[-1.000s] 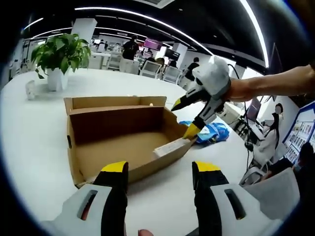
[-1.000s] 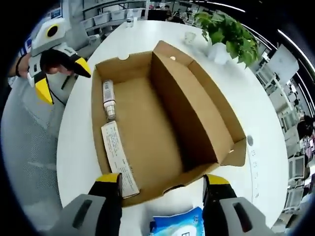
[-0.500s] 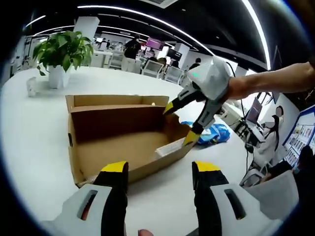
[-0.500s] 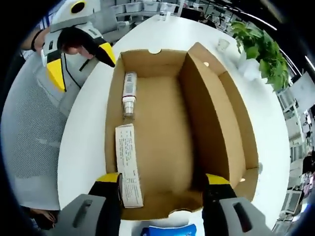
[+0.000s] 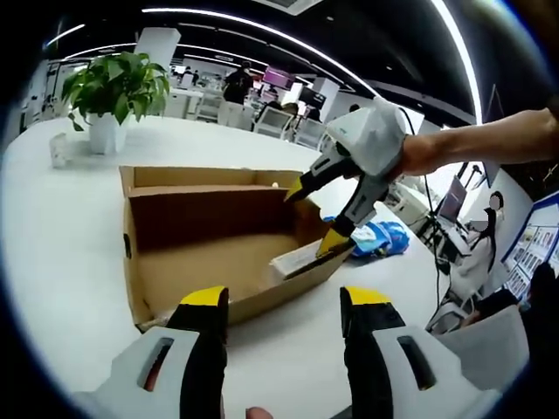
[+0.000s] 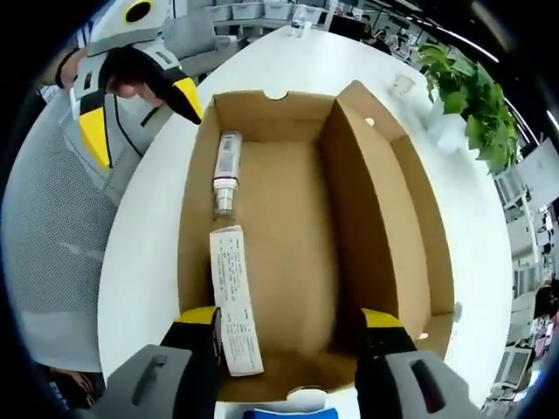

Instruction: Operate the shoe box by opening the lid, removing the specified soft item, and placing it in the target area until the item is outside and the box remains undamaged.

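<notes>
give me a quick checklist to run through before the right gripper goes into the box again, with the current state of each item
1. Lid open: ok. The shoe box is open, its lid standing up along one side.
2. Soft item out: ok, apparently. A blue packet lies on the table beside the box.
3. Right gripper free: ok. Its jaws are apart over the box's end, holding nothing.
4. Left gripper free: ok. Open, short of the box.
5. Box contents: a small bottle and a paper strip lie along one wall.
6. Box undamaged: cannot tell fully; no tear shows.
</notes>
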Demonstrator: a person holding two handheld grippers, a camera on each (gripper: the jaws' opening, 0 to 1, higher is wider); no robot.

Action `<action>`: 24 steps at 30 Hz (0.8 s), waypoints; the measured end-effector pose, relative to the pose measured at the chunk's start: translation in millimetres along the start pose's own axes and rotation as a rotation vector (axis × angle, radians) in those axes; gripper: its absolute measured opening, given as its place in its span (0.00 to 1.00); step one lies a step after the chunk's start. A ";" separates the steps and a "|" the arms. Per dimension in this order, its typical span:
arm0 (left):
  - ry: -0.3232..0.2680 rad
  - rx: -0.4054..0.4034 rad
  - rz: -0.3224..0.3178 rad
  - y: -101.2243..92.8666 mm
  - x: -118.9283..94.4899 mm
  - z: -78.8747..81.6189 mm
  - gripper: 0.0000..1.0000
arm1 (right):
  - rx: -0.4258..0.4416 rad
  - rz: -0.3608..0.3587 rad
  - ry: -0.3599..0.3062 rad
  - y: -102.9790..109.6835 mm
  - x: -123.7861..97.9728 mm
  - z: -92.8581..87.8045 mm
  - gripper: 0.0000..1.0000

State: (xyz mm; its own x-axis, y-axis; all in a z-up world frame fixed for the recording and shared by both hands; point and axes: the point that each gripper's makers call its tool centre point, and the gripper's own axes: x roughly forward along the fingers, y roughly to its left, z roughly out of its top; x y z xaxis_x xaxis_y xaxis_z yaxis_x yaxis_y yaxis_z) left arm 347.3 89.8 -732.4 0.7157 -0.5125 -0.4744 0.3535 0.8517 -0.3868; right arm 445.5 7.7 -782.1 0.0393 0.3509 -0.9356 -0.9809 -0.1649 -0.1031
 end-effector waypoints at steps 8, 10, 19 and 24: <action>0.000 -0.002 -0.001 -0.2 0.7 -0.2 0.52 | -0.081 0.019 0.091 10.9 20.1 -7.6 0.50; 0.002 0.000 0.000 -0.1 0.3 -1.1 0.52 | -0.083 0.026 0.103 13.7 24.8 -8.7 0.45; -0.007 -0.024 0.017 5.3 -5.2 0.4 0.52 | 0.003 0.071 0.089 30.9 30.4 -1.4 0.16; -0.011 -0.025 0.020 7.8 -5.1 2.0 0.53 | -0.004 0.058 0.071 25.1 22.3 1.1 0.15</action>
State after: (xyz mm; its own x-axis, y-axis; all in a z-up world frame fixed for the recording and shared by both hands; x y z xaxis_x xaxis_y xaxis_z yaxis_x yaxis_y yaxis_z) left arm 347.6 99.2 -731.4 0.7292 -0.4938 -0.4738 0.3235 0.8588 -0.3972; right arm 421.5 12.3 -805.1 -0.0037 0.2749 -0.9615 -0.9812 -0.1864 -0.0495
